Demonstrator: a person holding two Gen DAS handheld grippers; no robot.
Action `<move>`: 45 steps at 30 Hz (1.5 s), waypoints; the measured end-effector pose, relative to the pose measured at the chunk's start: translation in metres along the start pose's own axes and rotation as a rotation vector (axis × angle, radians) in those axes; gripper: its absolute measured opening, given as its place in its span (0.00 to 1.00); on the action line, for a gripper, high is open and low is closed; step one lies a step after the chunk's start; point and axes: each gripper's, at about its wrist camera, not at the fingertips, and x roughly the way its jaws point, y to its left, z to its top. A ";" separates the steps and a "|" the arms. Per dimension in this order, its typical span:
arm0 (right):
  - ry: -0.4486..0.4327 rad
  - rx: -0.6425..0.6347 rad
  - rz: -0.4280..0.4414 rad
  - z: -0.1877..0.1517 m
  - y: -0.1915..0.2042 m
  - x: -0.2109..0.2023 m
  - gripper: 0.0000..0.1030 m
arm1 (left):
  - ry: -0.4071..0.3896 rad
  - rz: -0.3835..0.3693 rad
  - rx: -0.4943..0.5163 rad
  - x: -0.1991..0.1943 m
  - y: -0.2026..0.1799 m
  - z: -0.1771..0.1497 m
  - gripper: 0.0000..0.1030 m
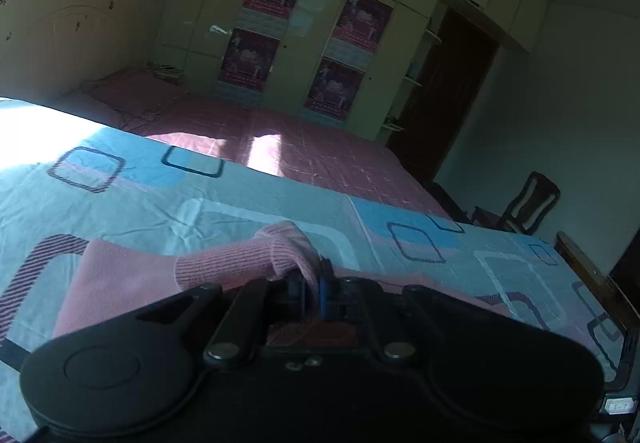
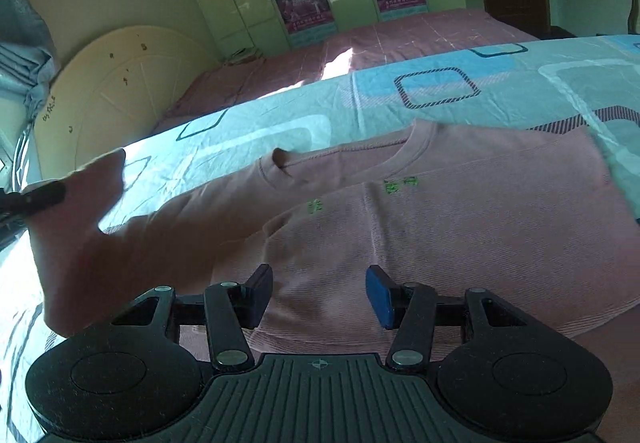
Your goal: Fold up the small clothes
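Note:
A small pink knit sweater (image 2: pixel 460 219) lies flat on the blue patterned bedsheet (image 2: pixel 520 91), neckline toward the far side, small green marks on its chest. My left gripper (image 1: pixel 314 283) is shut on the ribbed cuff of the sweater's sleeve (image 1: pixel 240 263) and holds it lifted. In the right wrist view that sleeve (image 2: pixel 100 227) hangs raised at the left, with the left gripper's dark tip at the frame's left edge. My right gripper (image 2: pixel 320 297) is open and empty, hovering just over the sweater's lower hem.
A pink checked bed (image 1: pixel 280 151) lies beyond the blue sheet, with a cream headboard (image 2: pixel 112 91) at the left. A wardrobe with posters (image 1: pixel 304 43), a dark door (image 1: pixel 448 95) and a wooden chair (image 1: pixel 524 207) stand behind.

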 end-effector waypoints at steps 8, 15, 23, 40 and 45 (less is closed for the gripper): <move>-0.001 0.095 0.005 0.004 -0.061 -0.028 0.50 | 0.257 -0.053 0.212 0.081 -0.088 -0.082 0.23; 0.016 0.048 0.102 0.004 -0.043 -0.021 0.79 | 0.216 0.025 0.299 0.041 -0.080 -0.091 0.76; 0.065 -0.211 0.112 -0.020 0.022 0.010 0.79 | 0.172 0.305 0.245 -0.017 0.000 -0.085 0.76; -0.079 -0.137 -0.003 0.010 -0.002 0.002 0.06 | 0.142 0.524 0.251 0.003 0.057 -0.081 0.21; -0.026 0.008 -0.077 0.009 -0.056 0.000 0.06 | 0.151 0.470 0.267 0.003 0.050 -0.086 0.10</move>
